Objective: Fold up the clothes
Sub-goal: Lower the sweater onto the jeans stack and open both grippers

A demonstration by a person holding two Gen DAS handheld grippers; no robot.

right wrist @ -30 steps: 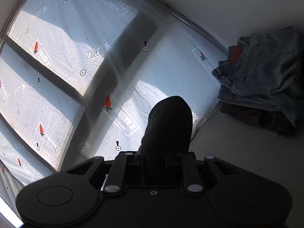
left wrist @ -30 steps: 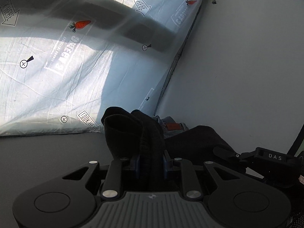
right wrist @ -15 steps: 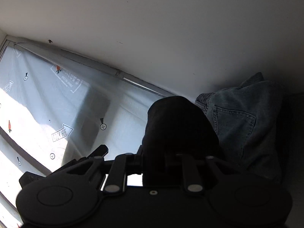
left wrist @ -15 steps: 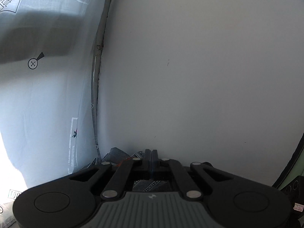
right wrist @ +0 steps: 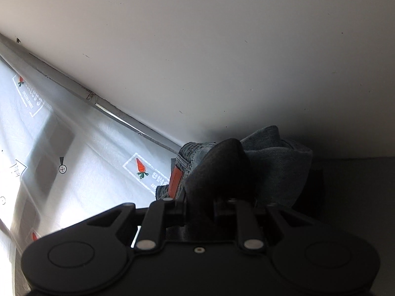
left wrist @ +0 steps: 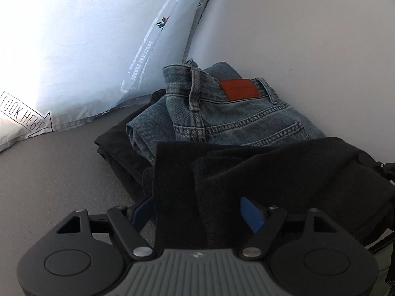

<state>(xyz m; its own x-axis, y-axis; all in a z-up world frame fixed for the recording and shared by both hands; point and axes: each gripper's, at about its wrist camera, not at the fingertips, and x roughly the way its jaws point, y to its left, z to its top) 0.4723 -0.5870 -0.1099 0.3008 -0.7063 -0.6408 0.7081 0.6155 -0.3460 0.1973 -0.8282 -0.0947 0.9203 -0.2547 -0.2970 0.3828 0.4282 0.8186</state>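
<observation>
A folded black garment (left wrist: 259, 172) is seen lying across the near edge of a pair of folded blue jeans (left wrist: 237, 116), which sit on a darker folded piece (left wrist: 116, 148) on a grey surface (left wrist: 49, 185) in the corner by a white wall (left wrist: 308, 37). In the left wrist view, the near end of the black garment is found between the fingers of the left claw (left wrist: 197, 212), which stand wide apart; the jaws have just been opening, and the blue pads (left wrist: 249, 213) are seen clear of the cloth on the right side, while contact on the left side cannot be told. In the right wrist view, the right claw (right wrist: 200, 203) is observed clamped on a bunched fold of the same black garment (right wrist: 219, 170), its fingers drawn close together with the cloth rising between them. The jeans (right wrist: 271, 167) are noted directly beyond that fold, with their red-brown waistband patch (right wrist: 175, 181) showing to the left of it. A pale printed sheet (left wrist: 86, 49), marked with carrots and "LOOK HERE" arrows, is recorded to the left of the pile, its hem reaching the grey surface just beside the jeans.
</observation>
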